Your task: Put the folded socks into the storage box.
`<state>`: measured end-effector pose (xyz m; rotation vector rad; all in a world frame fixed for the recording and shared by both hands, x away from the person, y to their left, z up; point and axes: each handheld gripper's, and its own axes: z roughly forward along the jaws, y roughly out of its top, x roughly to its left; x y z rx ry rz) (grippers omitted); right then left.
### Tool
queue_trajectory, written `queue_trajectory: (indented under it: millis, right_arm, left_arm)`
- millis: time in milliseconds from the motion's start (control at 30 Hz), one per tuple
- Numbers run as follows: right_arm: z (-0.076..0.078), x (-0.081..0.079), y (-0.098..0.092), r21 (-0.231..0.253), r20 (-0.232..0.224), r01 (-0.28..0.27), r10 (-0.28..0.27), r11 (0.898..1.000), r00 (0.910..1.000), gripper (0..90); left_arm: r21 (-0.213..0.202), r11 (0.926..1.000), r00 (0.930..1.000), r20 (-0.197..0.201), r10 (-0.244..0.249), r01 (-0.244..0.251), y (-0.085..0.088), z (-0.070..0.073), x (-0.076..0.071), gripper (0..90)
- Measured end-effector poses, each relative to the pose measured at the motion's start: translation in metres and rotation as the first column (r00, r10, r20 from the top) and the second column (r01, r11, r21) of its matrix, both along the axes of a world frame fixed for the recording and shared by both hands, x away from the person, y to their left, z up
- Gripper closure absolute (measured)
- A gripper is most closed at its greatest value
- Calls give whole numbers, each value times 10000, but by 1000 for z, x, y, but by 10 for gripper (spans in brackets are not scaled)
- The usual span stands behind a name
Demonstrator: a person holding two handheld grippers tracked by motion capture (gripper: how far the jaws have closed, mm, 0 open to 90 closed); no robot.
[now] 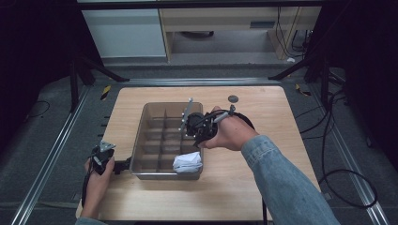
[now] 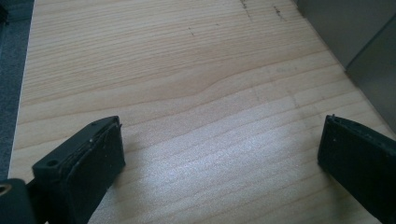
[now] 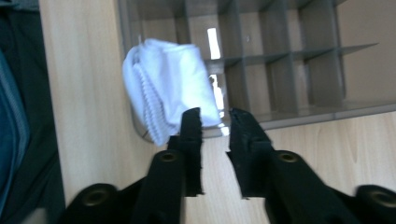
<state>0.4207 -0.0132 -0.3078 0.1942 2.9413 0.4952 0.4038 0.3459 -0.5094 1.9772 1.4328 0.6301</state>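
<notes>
While your right gripper (image 1: 195,127) is hovering over the grey divided tray (image 1: 139,140), its jaws are standing nearly together with a thin gap between them and nothing in it; the right gripper view (image 3: 215,126) is showing them clear of the cloth, so count this one as closed and empty.

Item: white folded cloth (image 1: 188,161). It is sitting in the tray's near right corner compartment, bulging above the dividers and leaning against the near wall. In the right gripper view the cloth (image 3: 166,88) is lying just beyond the tips.

Item: your left gripper (image 1: 102,157). You are holding it low over the wooden table (image 1: 244,187), just beside the tray's near left corner. Its jaws are standing wide apart in the left gripper view (image 2: 219,154), with bare wood between them and the tray wall (image 2: 364,42) at the upper right.

Item: small dark round disc (image 1: 233,98). It is lying on the table beyond your right hand (image 1: 230,133), well apart from the tray.

Nothing is lying between the right gripper and the cloth.
</notes>
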Motion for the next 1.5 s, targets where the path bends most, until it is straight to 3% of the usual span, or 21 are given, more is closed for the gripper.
queue_trajectory:
  millis: [133,300,667,933,1200,1500]
  right_arm:
    - [-7,5,9,104,17,32,-32,9999,10000,899]
    - [-17,8,20,198,-212,-63,67,9998,9998,900]
    - [-46,8,38,-74,-827,-334,326,9994,9960,900]
    - [-64,9,43,-75,-1112,-330,320,9994,9933,900]
    - [-84,4,47,-407,-1430,-472,410,9981,9889,900]
    - [-93,5,46,-484,-1574,-403,323,9980,9870,900]
  left_arm:
    - [-9,10000,10000,-2,6,-6,0,0,0,0]
    - [-6,10000,10000,10,8,-8,0,0,0,0]
    - [-7,10000,10000,7,-4,4,0,0,0,0]
    - [-3,10000,10000,-4,-17,17,0,0,0,0]
    - [17,10000,10000,-14,-37,37,0,0,0,0]
    - [22,10000,10000,-21,-48,48,0,0,0,0]
